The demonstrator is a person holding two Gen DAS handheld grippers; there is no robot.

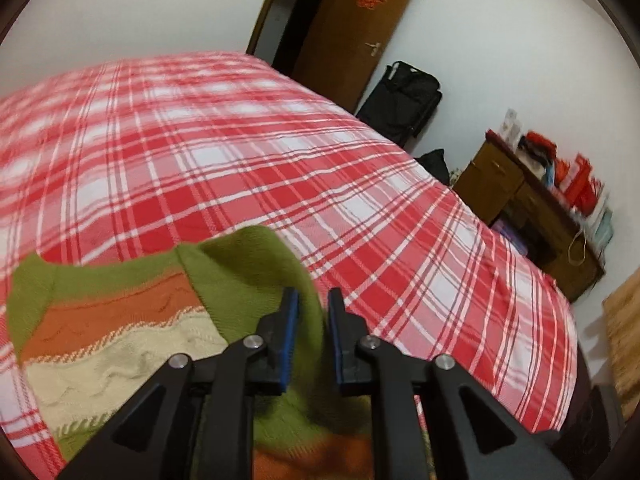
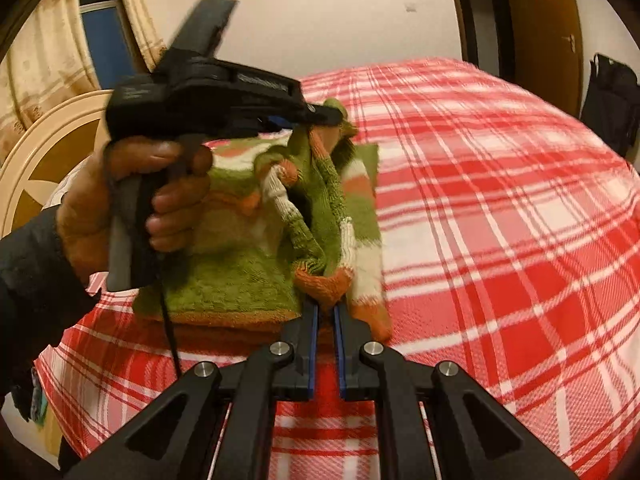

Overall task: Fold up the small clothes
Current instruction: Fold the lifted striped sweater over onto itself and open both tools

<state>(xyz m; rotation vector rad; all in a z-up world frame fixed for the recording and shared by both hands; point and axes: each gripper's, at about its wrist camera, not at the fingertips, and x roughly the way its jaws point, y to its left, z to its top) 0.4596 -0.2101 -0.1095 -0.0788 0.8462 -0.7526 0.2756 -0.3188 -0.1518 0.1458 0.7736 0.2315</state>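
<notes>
Both tongs lift a small striped knit sweater (image 2: 320, 216) over the red plaid bed (image 2: 500, 200). The right tongs (image 2: 326, 312) are clamped on its orange cuff. The left tongs (image 1: 313, 312), narrow, seem to pinch a green fold, though blur hides the contact; the left hand (image 2: 132, 196) grips their handle.

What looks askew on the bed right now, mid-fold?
The striped sweater is not lying flat: one part is twisted into a rope, strung between the left gripper and the right gripper, above the flat part on the plaid bedspread. Nothing looks torn or spilled.
</notes>
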